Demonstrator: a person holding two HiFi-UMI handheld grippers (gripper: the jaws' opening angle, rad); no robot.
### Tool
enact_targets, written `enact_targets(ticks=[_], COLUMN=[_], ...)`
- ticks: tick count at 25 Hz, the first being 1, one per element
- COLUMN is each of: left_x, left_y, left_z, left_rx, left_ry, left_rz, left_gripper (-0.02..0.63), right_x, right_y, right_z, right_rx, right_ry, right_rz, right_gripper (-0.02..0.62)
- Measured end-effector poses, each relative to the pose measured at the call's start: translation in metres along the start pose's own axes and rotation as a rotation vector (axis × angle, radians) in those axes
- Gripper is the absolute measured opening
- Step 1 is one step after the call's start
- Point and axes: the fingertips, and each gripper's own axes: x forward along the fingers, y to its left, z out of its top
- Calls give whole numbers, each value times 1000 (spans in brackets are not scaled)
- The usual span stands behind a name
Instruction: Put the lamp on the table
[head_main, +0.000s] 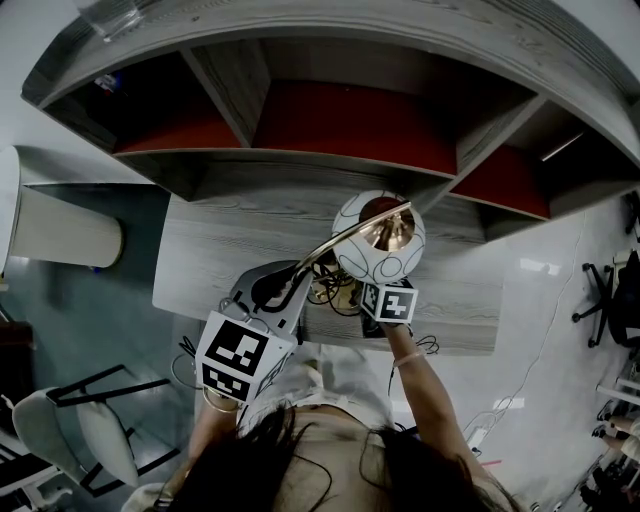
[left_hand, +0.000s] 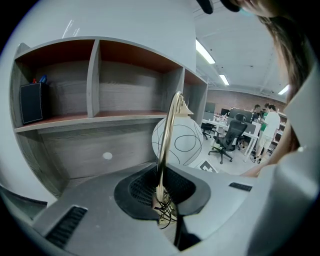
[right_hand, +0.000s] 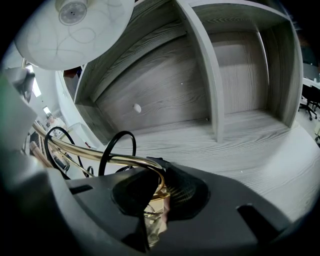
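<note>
Over the grey table (head_main: 230, 250) I hold the lamp (head_main: 378, 240) in both tools. My left gripper (left_hand: 162, 192) is clamped on its brass stem (left_hand: 169, 135), and my right gripper (right_hand: 155, 192) is closed on the stem's curled lower end. Behind it, the shelf unit's (left_hand: 95, 75) left compartment holds a black box (left_hand: 31, 102).

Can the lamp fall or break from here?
Maybe.
1. The left gripper and the right gripper pinch only thin gold parts of the lamp, so it might slip or swing.
2. Its round white shade hangs near the shelf and might bump it.
3. The black cord loops loose by the right jaws and might snag on the way to the table.
</note>
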Motion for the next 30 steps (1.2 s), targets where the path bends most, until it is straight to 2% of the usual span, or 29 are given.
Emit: enact_targets(ticks=[9,20,25,30], left_x=[-1,-1,-2,-3], left_y=[3,0,0,-1], left_z=[-1,-4,-6,-8], left_rx=[-20,-6,-3,-11], left_ry=[-9,-12,-17,-18], left_rz=[-15,-24,-27,-35], left_gripper=[40,40,41,41], right_x=[1,4,-2,-3], right_y=[-1,-4,6,7], right_z=[1,-13,7,9], right_rx=[-11,-4,-29,-41], right_ry=[-9,13,-46,-55], right_rz=[-15,-14,-10,-7], right_gripper=[54,54,54,54])
